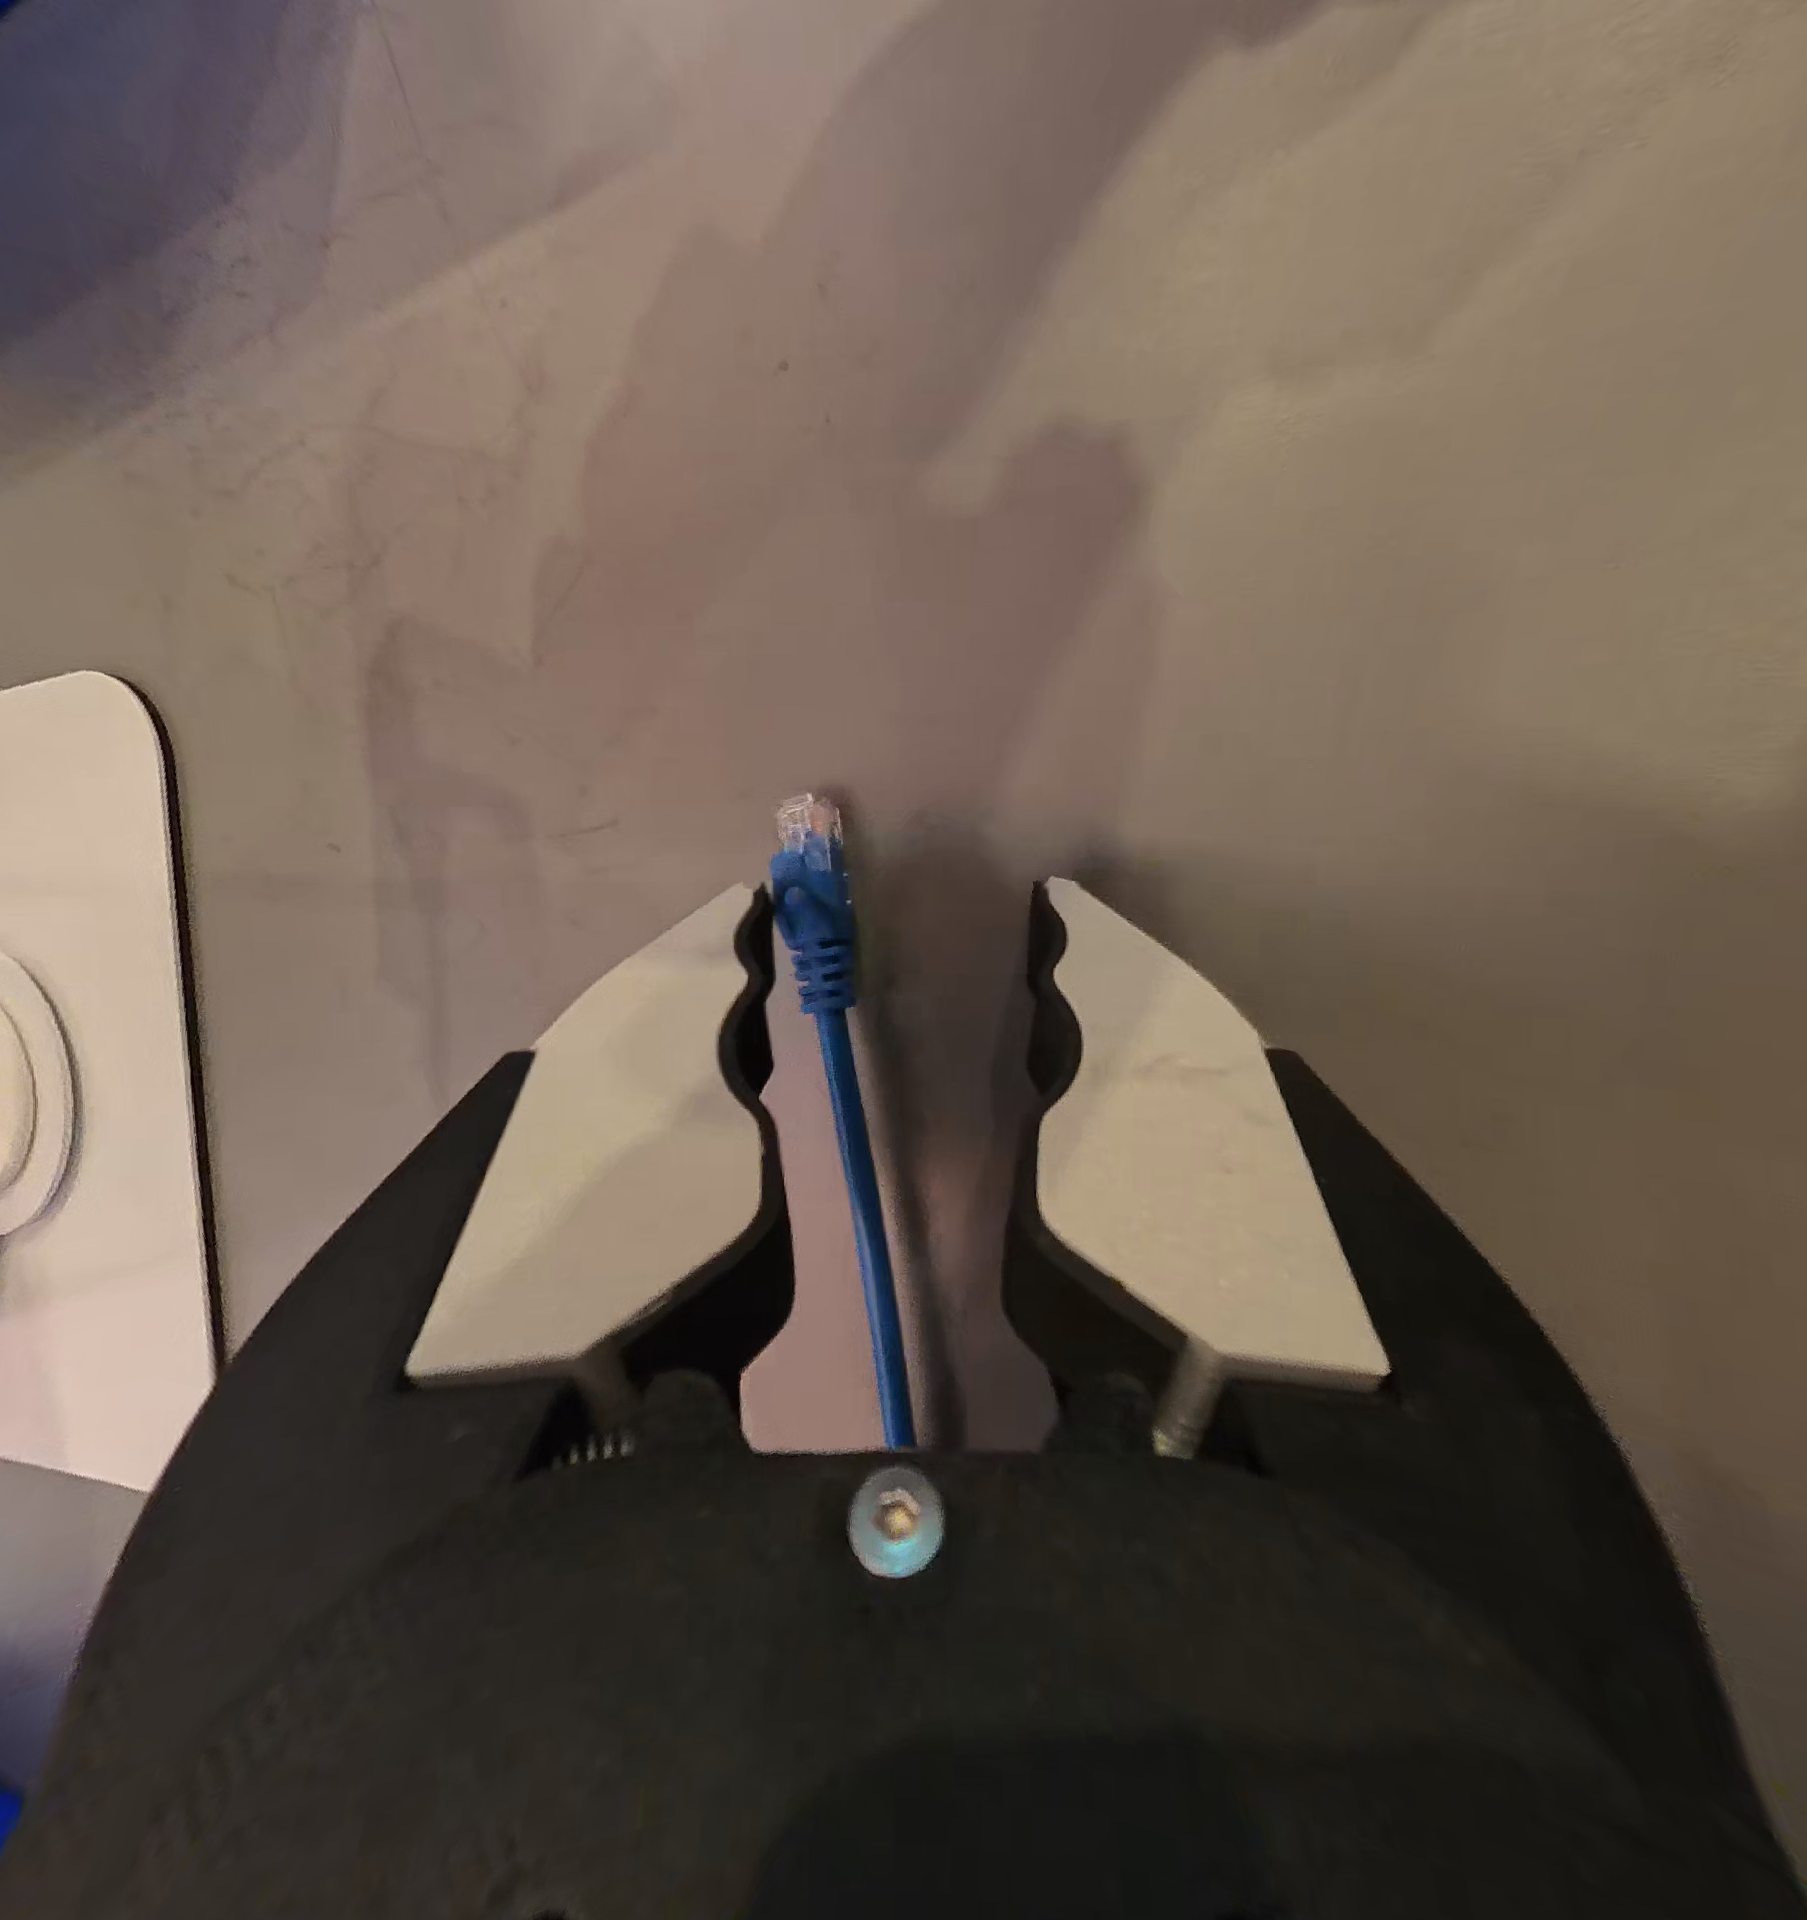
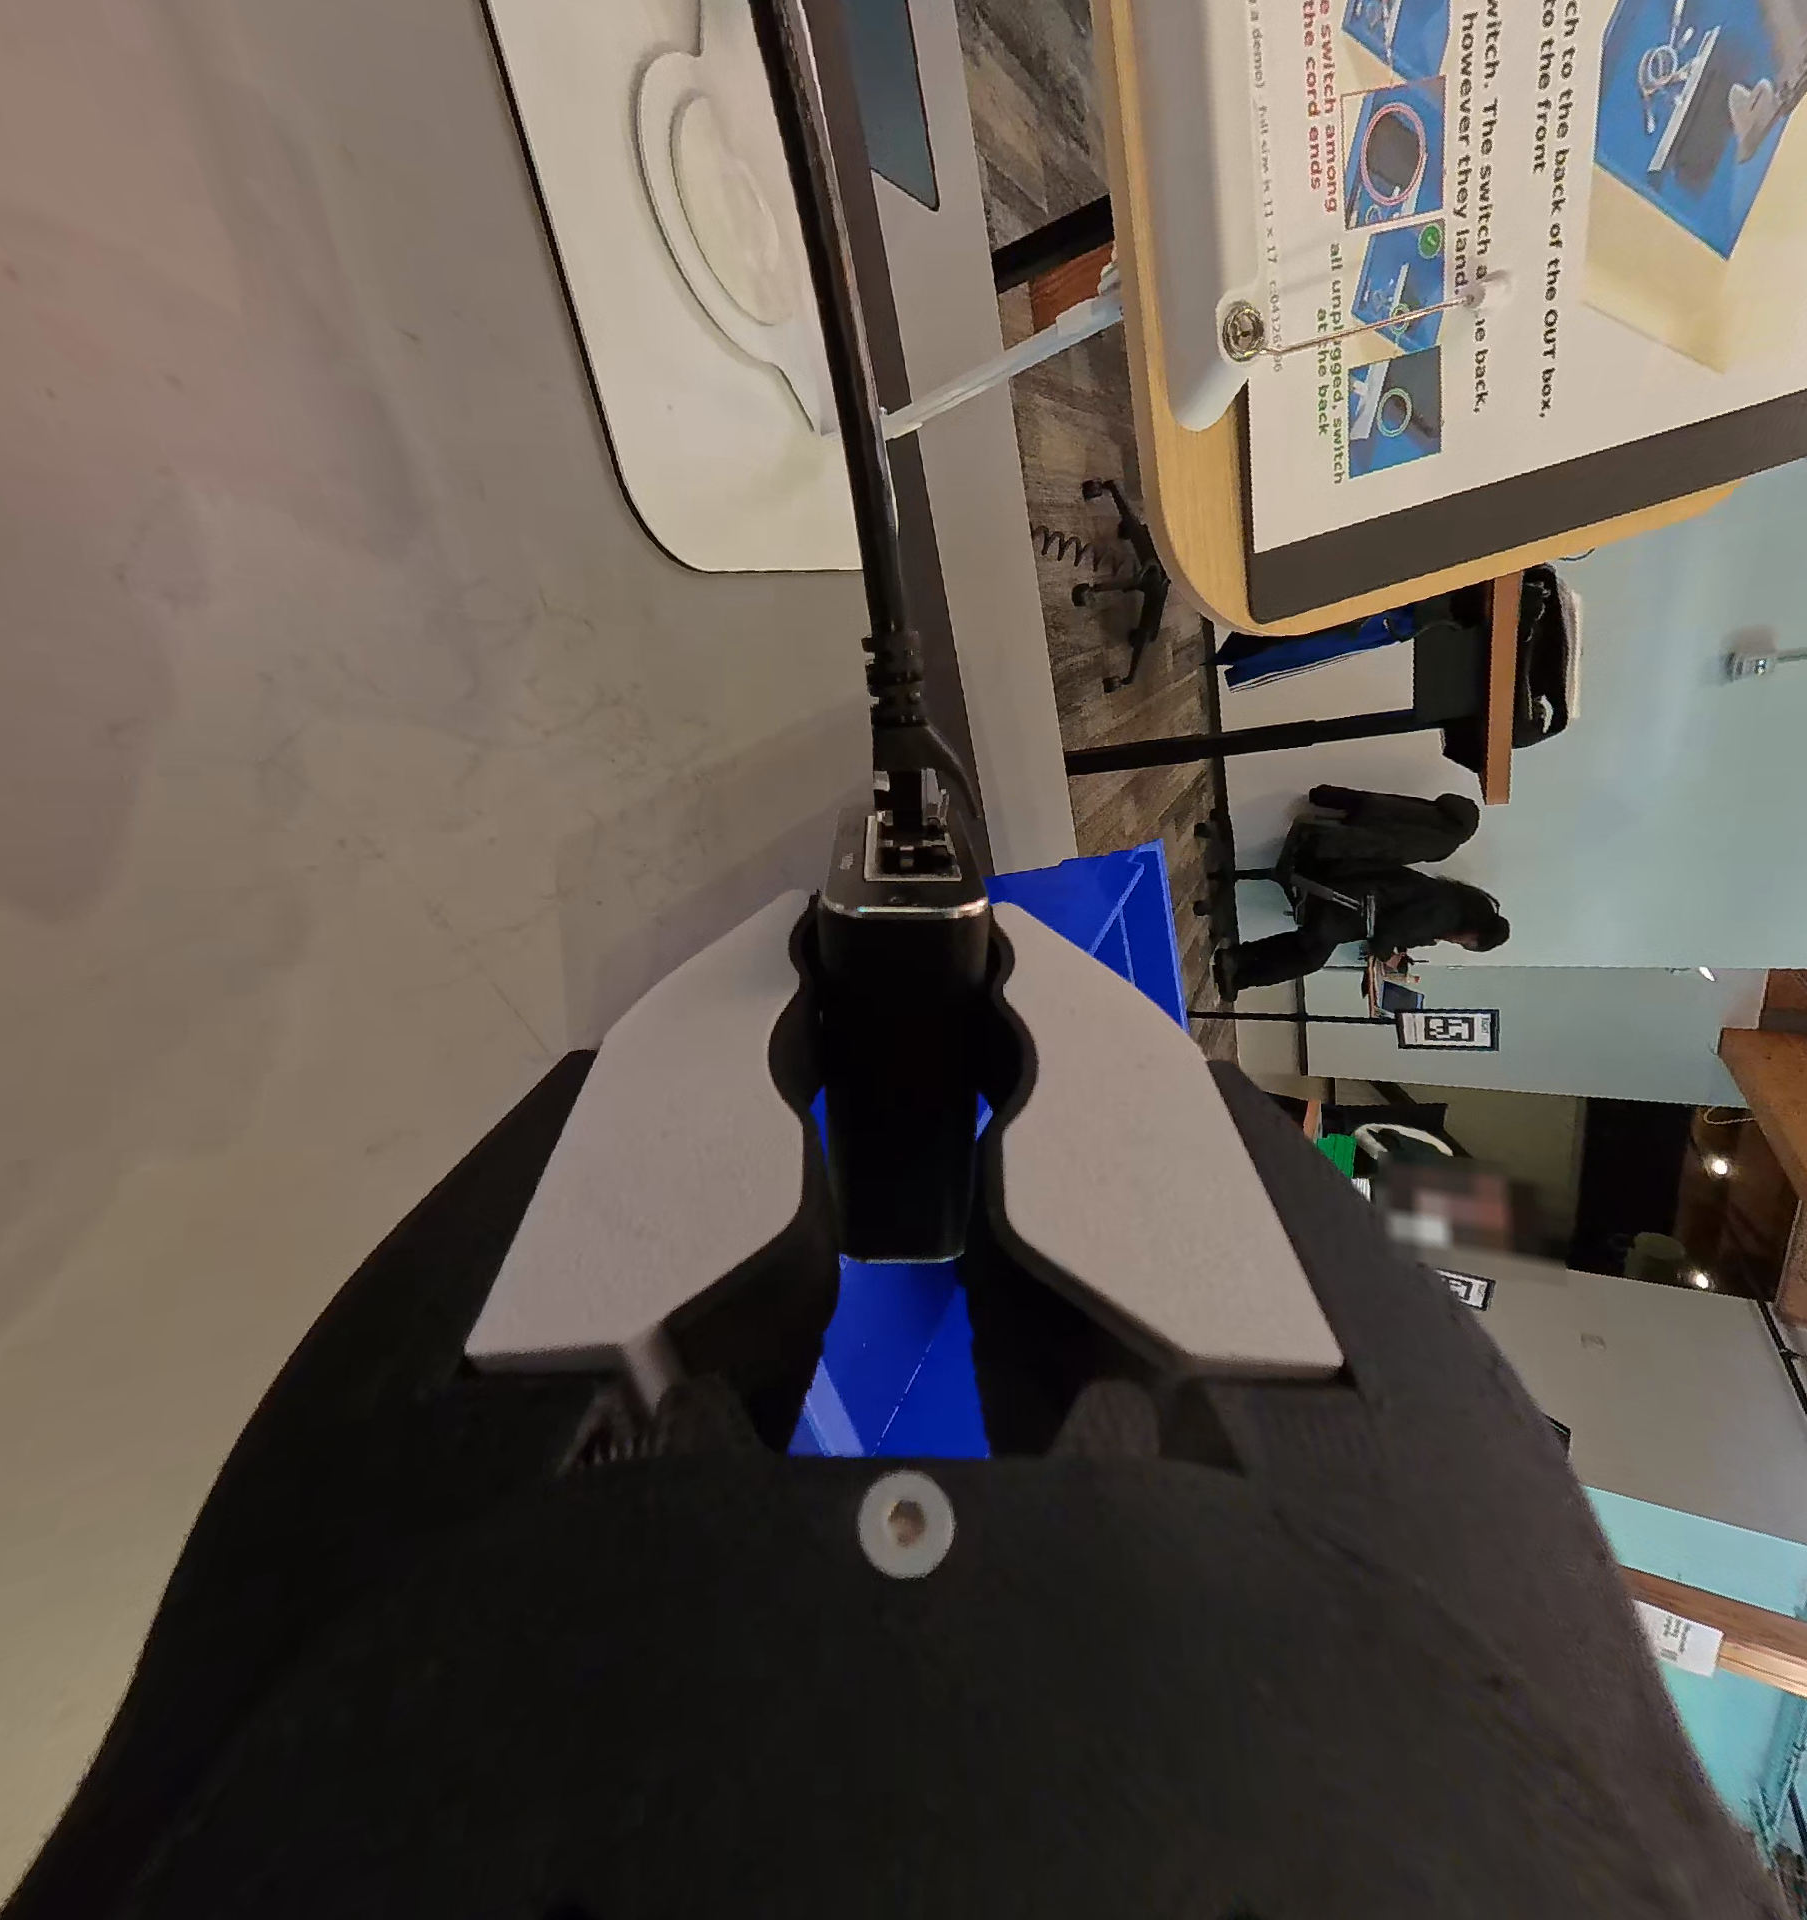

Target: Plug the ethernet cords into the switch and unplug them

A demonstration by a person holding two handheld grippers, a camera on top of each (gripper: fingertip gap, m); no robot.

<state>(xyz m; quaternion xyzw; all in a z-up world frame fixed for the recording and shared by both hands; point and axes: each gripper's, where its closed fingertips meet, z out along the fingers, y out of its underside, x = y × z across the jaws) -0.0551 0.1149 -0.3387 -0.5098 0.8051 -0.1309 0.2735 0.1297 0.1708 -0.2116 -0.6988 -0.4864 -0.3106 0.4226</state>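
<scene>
Overhead, illustrated instruction sheet (image 2: 1501,260), printed text

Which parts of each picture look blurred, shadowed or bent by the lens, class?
Left wrist view: soft shadows of the fingers fall across the grey table; the blue cord's plug is slightly blurred. Right wrist view: the black switch is sharp, its metal edge glinting; the wide lens curves the clipboard, and the picture is turned sideways.

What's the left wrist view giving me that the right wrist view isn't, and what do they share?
Left only: the blue ethernet cord lying between the open fingers of the left hand-held gripper, touching the left pad, with a clear gap to the right one.
Right only: the right hand-held gripper clamped on the black switch, a black cord plugged in, and a blue bin.
Both: the grey tabletop and a white board.
</scene>
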